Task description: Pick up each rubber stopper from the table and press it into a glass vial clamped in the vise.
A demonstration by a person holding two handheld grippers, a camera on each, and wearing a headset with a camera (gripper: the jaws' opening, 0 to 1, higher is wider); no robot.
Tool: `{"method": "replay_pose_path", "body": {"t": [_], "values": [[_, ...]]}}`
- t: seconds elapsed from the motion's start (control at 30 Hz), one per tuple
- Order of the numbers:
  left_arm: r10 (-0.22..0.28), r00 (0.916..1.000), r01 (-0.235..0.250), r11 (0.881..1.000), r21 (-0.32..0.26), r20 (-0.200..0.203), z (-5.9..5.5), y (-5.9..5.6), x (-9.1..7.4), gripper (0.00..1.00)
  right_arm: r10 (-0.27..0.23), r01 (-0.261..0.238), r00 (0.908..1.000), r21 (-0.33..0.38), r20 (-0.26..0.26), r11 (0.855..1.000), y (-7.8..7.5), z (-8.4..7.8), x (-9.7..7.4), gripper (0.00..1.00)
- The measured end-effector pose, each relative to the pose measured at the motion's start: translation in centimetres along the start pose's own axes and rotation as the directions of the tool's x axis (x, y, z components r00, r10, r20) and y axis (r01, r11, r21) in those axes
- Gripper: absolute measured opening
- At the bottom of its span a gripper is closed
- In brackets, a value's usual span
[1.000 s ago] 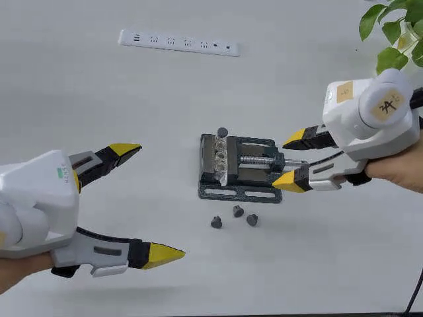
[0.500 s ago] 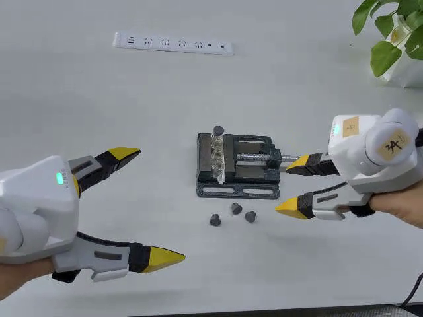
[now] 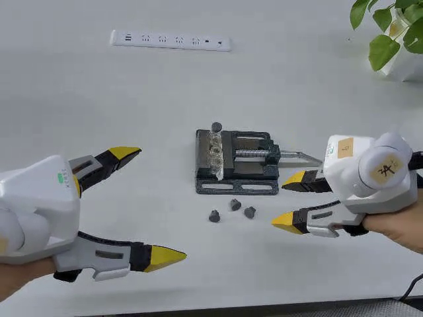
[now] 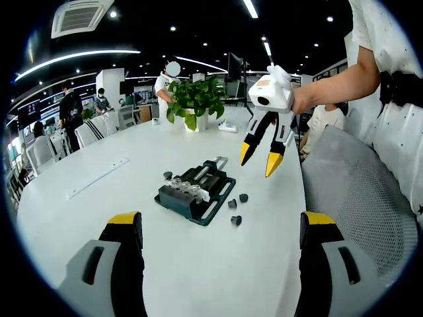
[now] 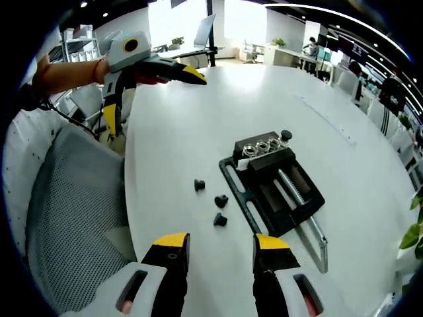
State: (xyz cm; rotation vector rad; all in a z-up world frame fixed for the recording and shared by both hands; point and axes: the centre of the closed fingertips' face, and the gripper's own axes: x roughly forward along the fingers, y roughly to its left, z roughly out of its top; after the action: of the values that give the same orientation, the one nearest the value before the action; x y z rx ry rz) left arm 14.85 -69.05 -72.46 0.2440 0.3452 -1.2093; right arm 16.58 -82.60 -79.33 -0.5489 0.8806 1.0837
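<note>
Change: the right gripper (image 3: 285, 203) has drawn back from the handle of the vise (image 3: 234, 170), which its jaws straddled a second ago. It now hangs nearer the person, and the left gripper (image 3: 149, 203) has kept its place.
Right gripper: its jaws are spread with nothing between them. The tips point left toward the loose stoppers (image 3: 235, 205) and are near them but not touching.
Left gripper: its jaws are spread wide and empty, held above the counter (image 3: 99, 99) well left of the vise.
Loose stoppers: three dark ones lie in a small cluster on the counter, just in front of the vise base on the person's side.
Vise: it is dark and sits flat mid-counter, with the screw handle sticking out to the right.
Vials (image 3: 216, 152): a row of clear glass is clamped upright at the left end of the vise.
Seated stopper (image 3: 216, 127): this one is dark and sits on top of the vial at the far end of the row.
Surroundings: a white power strip (image 3: 170, 41) lies at the far side of the counter, and a leafy plant (image 3: 390, 33) stands at the far right corner.
</note>
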Motion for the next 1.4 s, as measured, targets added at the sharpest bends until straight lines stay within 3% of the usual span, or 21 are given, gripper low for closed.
{"method": "replay_pose_path", "body": {"t": [0.3,0.8,1.07,1.4], "values": [[-0.003,1.0000,0.003,1.000,-0.006,0.003,-0.1,0.0,0.1,0.99,0.000,0.000,1.0000,0.035,0.004,0.999,1.2,-0.4,1.2,0.26],[-0.009,0.9999,0.009,1.000,-0.020,0.013,-0.3,-0.2,0.3,0.98,-0.057,0.056,0.9983,0.110,0.007,0.992,0.5,0.3,3.5,0.09],[-0.009,0.9998,0.009,1.000,-0.023,0.016,-0.2,-0.1,0.4,0.98,-0.066,0.065,0.9978,0.114,0.005,0.991,0.2,0.8,4.2,0.03],[-0.016,0.9997,0.017,0.999,-0.027,0.018,-0.1,-0.1,0.7,0.98,-0.059,0.061,0.9979,0.083,-0.027,0.995,-0.1,0.2,4.8,0.00]]}}
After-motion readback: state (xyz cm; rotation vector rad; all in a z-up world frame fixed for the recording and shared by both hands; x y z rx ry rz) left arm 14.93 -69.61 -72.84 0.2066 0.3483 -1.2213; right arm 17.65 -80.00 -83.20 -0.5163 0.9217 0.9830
